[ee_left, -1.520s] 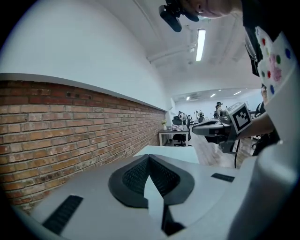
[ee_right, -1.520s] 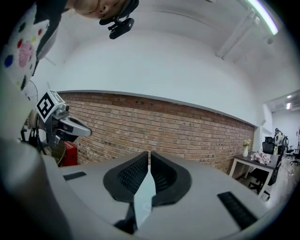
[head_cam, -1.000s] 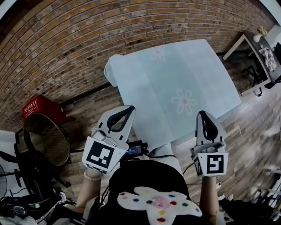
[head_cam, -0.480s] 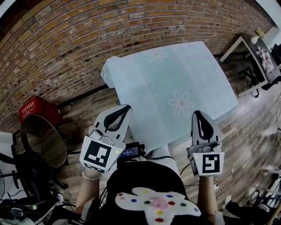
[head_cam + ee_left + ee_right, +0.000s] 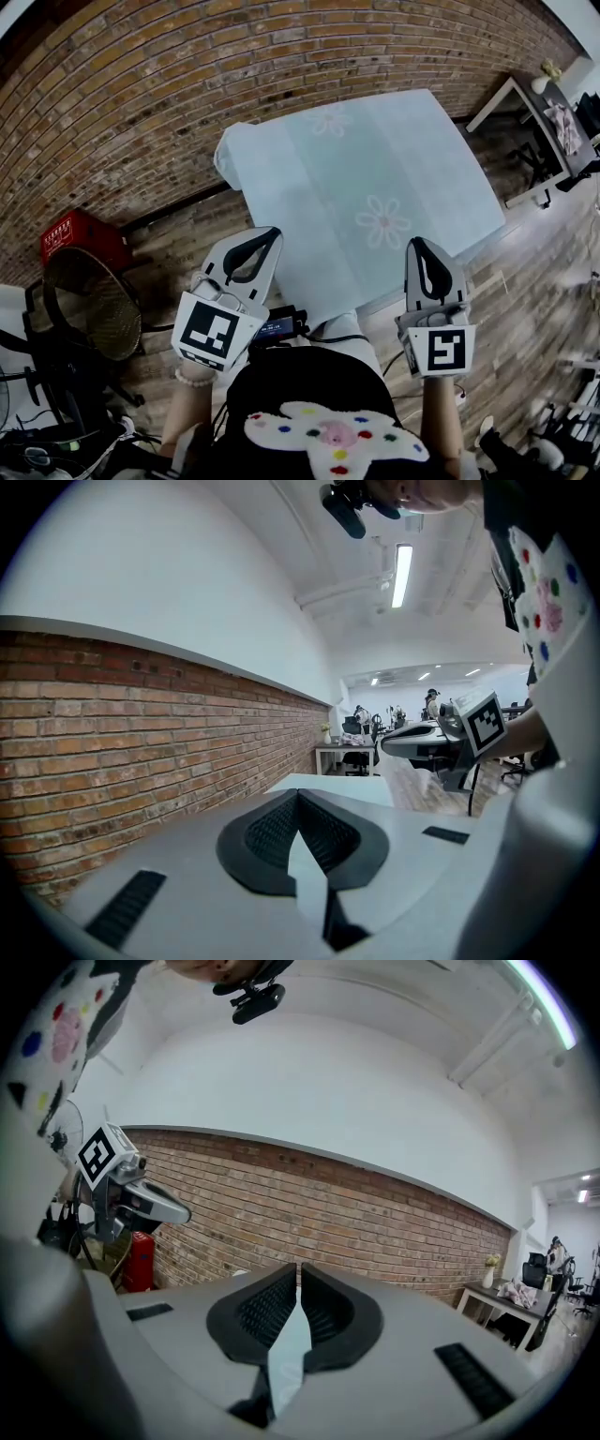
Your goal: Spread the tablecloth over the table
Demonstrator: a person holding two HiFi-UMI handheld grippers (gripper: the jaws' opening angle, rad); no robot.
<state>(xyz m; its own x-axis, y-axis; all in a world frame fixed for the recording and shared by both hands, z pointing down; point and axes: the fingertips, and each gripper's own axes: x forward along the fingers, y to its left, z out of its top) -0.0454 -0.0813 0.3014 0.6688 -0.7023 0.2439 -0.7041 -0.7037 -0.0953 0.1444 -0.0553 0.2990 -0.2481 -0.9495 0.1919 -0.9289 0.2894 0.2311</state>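
A pale blue tablecloth (image 5: 366, 178) with flower prints lies flat over the table, its edges hanging over the sides. My left gripper (image 5: 270, 232) hovers at the cloth's near left edge, jaws shut. My right gripper (image 5: 418, 244) hovers over the near right edge, also shut. In the left gripper view the left gripper (image 5: 298, 796) points toward the covered table, with the tablecloth (image 5: 337, 784) ahead and the right gripper (image 5: 384, 745) alongside. The right gripper (image 5: 298, 1269) shows pale cloth (image 5: 289, 1340) through the slit behind its tips. I see no cloth pinched in either one.
A brick wall (image 5: 141, 103) runs behind the table. On the wooden floor (image 5: 187, 244) at the left stand a red crate (image 5: 80, 239) and a round woven basket (image 5: 89, 300). A white desk (image 5: 525, 103) with clutter stands at the right.
The head view has shifted slightly. Both grippers stay in place and shut.
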